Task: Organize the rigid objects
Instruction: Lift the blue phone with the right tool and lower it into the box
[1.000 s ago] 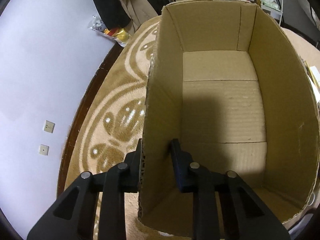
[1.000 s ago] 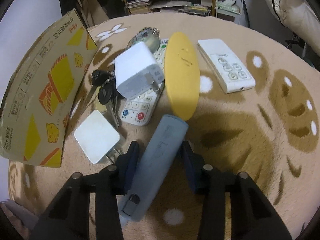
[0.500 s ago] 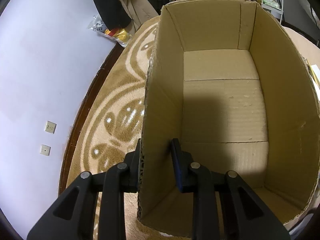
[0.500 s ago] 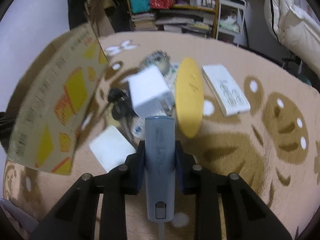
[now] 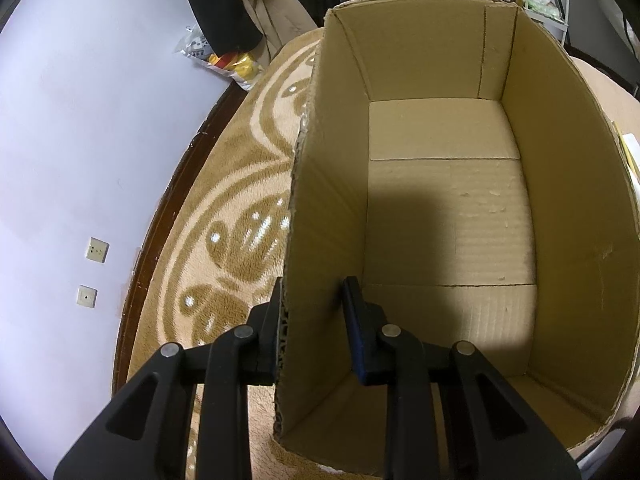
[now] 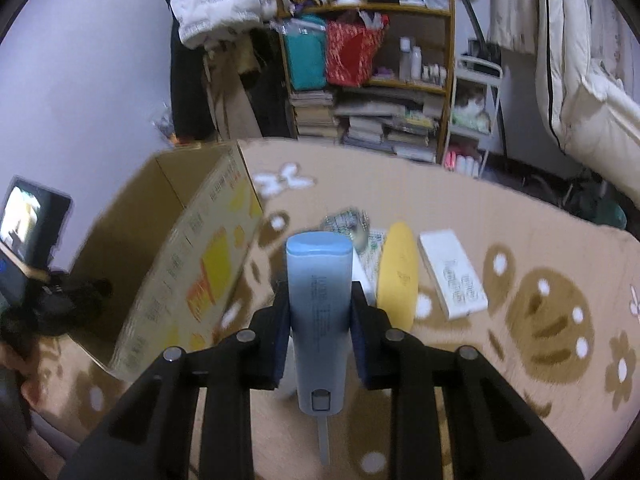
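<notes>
In the left wrist view, the left gripper (image 5: 314,320) is seen closed on the near left wall of an open cardboard box (image 5: 568,184), one finger outside the wall and the other inside it. The box is set on a beige patterned rug (image 5: 236,216), and nothing is seen on its corrugated floor. A pale wall with two sockets (image 5: 97,249) is visible to the left. In the right wrist view, the right gripper (image 6: 319,320) is clamped on a pale blue elongated device (image 6: 319,304), which is held raised above the rug, its rounded end pointing away from the camera. The same box (image 6: 188,276), printed with yellow shapes, is seen to the left of the device. Beyond the fingers, a yellow oval case (image 6: 398,276) and a white remote (image 6: 452,276) are laid side by side on the rug, with a keyed remote partly hidden behind the device. A cluttered shelf (image 6: 372,80) is seen at the back.
</notes>
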`<state>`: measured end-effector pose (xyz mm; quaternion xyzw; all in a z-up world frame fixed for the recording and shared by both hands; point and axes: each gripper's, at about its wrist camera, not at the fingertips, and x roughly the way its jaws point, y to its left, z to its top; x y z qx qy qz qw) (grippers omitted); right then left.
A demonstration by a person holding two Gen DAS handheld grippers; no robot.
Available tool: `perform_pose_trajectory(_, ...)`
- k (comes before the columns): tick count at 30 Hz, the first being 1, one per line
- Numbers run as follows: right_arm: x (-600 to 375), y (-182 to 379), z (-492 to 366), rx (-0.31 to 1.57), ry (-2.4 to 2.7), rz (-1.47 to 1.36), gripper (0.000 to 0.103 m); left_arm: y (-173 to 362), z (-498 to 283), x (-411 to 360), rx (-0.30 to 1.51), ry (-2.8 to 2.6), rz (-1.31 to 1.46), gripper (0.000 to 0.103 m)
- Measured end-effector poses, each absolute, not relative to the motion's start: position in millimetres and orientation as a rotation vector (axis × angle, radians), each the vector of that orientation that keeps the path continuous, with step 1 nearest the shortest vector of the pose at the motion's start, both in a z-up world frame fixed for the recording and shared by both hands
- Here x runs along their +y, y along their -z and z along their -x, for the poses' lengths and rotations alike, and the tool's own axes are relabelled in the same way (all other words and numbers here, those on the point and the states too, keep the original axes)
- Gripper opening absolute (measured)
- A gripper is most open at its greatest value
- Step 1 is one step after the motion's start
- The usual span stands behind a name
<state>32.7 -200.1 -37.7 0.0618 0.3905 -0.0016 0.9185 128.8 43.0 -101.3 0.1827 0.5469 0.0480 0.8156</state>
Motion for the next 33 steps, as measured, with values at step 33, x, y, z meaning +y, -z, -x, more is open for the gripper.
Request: perform_pose_trajectory(33, -112, -16, -62, 0.628, -0.267, -0.2, 0.028, 110, -128, 36, 1.155, -0.11, -0.4, 0.025)
